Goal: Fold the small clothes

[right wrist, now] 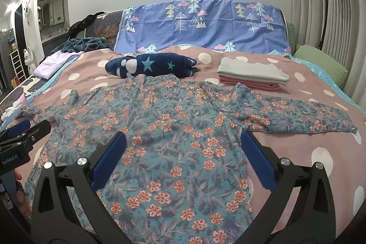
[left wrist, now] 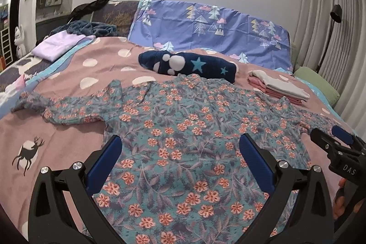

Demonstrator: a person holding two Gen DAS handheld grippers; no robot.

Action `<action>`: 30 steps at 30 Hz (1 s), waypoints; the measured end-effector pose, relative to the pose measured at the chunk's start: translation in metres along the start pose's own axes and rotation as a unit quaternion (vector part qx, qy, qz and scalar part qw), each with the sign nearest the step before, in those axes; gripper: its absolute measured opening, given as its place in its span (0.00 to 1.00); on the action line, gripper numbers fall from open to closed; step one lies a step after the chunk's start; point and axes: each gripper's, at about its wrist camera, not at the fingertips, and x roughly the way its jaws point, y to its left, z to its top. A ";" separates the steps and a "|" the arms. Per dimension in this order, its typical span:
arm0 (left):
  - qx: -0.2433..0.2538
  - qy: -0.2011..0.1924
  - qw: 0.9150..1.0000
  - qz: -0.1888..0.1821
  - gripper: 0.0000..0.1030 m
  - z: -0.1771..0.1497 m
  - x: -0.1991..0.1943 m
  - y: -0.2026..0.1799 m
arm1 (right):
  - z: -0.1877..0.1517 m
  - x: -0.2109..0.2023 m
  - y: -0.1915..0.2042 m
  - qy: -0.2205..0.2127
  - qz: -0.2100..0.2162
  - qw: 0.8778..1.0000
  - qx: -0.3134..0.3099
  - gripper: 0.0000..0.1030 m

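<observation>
A teal floral long-sleeved top (left wrist: 183, 134) (right wrist: 164, 129) lies spread flat on the pink bedspread (left wrist: 57, 136) (right wrist: 297, 152), both sleeves stretched out sideways. My left gripper (left wrist: 180, 148) hovers open over the top's lower left part, nothing between its blue pads. My right gripper (right wrist: 183, 145) hovers open over the lower right part, just inside the right armpit. Each gripper shows at the edge of the other's view: the right gripper (left wrist: 336, 136) by the right sleeve, the left gripper (right wrist: 27, 129) by the left sleeve.
Beyond the top lie a rolled navy star-print garment (left wrist: 189, 64) (right wrist: 151, 65) and a folded stack of grey and pink clothes (left wrist: 279, 86) (right wrist: 251, 76). A lilac folded piece (left wrist: 59, 46) sits far left. Blue tree-print pillows (right wrist: 205, 24) line the headboard; a green cushion (right wrist: 320, 63) and curtains are at right.
</observation>
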 end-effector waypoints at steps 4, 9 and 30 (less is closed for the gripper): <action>0.001 -0.003 1.000 0.014 0.99 0.000 0.000 0.004 | 0.000 0.003 -0.001 0.005 -0.004 1.000 0.003 0.98; -0.006 0.002 1.000 0.027 0.99 0.000 0.004 0.011 | -0.002 0.009 -0.001 0.017 -0.010 1.000 0.011 0.98; -0.197 0.044 0.977 0.069 0.78 0.015 0.042 0.200 | 0.001 0.041 -0.005 0.056 -0.021 0.998 0.005 0.98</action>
